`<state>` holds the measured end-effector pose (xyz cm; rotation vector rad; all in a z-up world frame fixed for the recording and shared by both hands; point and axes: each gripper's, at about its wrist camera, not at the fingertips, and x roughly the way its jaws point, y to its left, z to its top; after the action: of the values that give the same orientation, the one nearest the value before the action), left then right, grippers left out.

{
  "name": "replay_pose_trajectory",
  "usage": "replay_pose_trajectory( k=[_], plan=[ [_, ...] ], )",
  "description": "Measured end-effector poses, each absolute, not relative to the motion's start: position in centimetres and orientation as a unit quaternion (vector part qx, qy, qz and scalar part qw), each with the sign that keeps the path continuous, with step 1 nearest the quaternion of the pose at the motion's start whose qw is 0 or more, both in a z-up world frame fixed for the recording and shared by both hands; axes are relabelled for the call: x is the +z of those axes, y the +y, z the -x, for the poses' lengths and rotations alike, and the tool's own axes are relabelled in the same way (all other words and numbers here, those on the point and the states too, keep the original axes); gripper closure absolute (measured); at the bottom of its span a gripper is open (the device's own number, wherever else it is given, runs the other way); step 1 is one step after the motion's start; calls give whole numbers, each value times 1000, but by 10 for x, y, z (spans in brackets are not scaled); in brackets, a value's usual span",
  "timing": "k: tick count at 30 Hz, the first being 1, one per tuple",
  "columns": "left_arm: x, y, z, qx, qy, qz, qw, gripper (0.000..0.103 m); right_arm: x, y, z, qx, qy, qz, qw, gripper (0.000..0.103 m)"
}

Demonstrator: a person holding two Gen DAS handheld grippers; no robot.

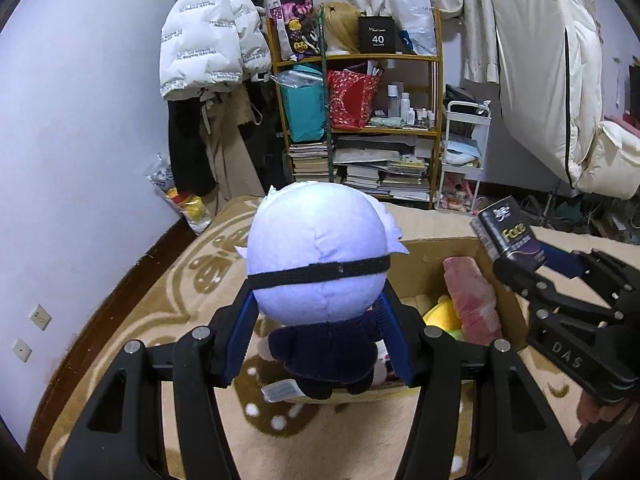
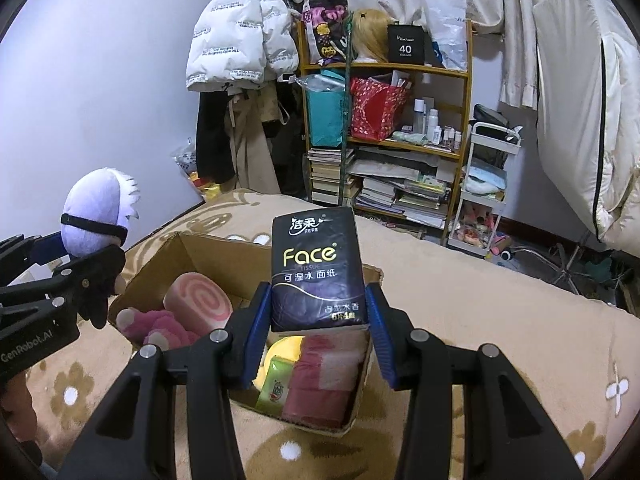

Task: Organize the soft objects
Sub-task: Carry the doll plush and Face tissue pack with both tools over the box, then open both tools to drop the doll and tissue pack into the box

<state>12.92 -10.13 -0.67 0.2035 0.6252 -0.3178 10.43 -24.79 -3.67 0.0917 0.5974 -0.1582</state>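
The left gripper (image 1: pixel 320 336) is clamping a plush doll (image 1: pixel 320 264) by its dark body, its pale round head with a black band standing upright above the blue pads, and is holding it over the near left corner of an open cardboard box (image 2: pixel 160 256). The right gripper (image 2: pixel 318 320) is squeezing a black pack of tissues (image 2: pixel 318 272) between its pads, upright, above the near right part of the same box. The box is sitting on a bed with a beige flower-patterned blanket (image 2: pixel 480 320), well in from the bed's far edge. Inside the box, a pink swirl-patterned cushion (image 2: pixel 198 304) is lying toward the far left corner, a dark pink plush toy (image 2: pixel 160 330) is resting just beside it, and a yellow item (image 2: pixel 284 350), a small green packet (image 2: pixel 276 384) and a red-and-white soft bundle (image 2: pixel 324 380) are crowding the near right corner.
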Motion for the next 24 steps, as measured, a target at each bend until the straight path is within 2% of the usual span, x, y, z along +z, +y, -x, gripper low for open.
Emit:
replay_pose_trajectory(
  k=[18, 21, 24],
  plan=[
    [-32, -109, -150, -190, 355, -66, 913, 43, -65, -256, -121, -20, 314, -82, 946, 53],
    [-38, -109, -152, -181, 364, -75, 911, 39, -67, -256, -120, -15, 316, -82, 945, 53],
    [-40, -106, -153, -175, 369, -73, 910, 30, -68, -255, -119, -14, 319, -79, 944, 53]
  ],
)
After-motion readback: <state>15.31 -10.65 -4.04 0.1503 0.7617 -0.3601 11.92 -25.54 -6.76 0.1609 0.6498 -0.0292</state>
